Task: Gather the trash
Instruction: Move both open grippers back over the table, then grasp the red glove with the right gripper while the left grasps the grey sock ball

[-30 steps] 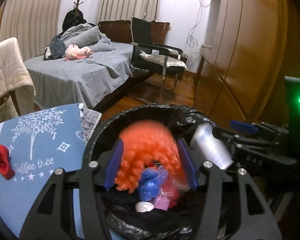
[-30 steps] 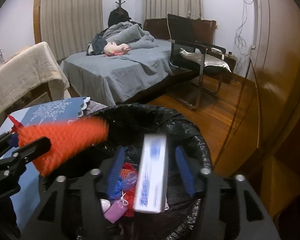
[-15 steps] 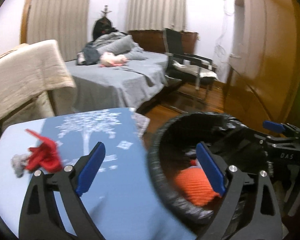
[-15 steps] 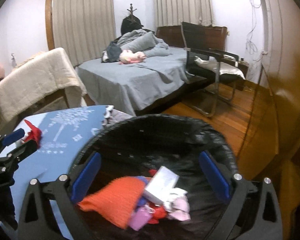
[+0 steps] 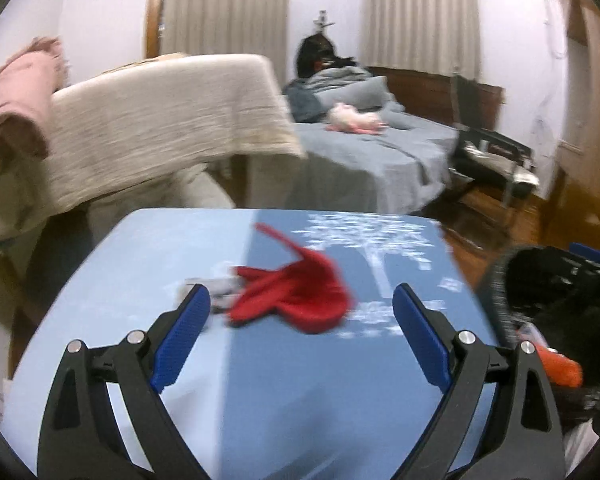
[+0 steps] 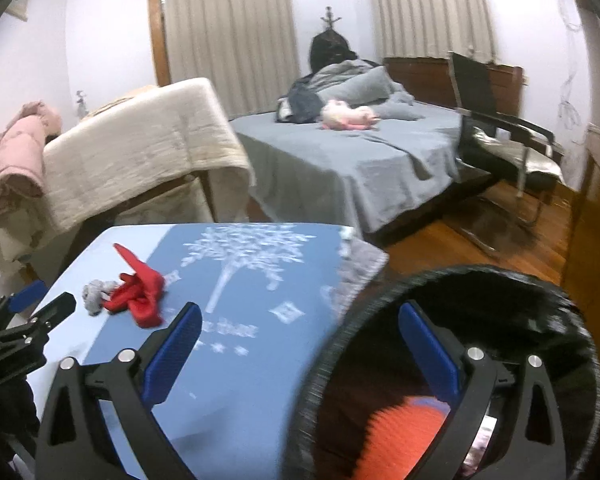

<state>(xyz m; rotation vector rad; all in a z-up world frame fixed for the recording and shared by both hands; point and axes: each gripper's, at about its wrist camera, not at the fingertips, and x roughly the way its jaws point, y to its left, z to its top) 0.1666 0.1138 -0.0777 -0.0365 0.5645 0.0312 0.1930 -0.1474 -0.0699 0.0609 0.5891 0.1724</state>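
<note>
Left wrist: left gripper [image 5: 300,316] empty, jaws wide apart, swung from bin to red cloth [image 5: 296,300] on blue tablecloth [image 5: 300,400]; orange knit already dropped.

Right wrist: right gripper [image 6: 300,340] spread, empty, box released; orange knit [image 6: 400,436] inside black-lined bin [image 6: 380,308]. Red cloth next.

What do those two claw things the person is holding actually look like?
Both look alike. The left gripper and right gripper are matte black plastic forks with triangular cut-outs in the frame. Each finger ends in a bright blue ribbed pad, and round silver bolts mark the joints. No cables, labels or sleeves show here.
</note>
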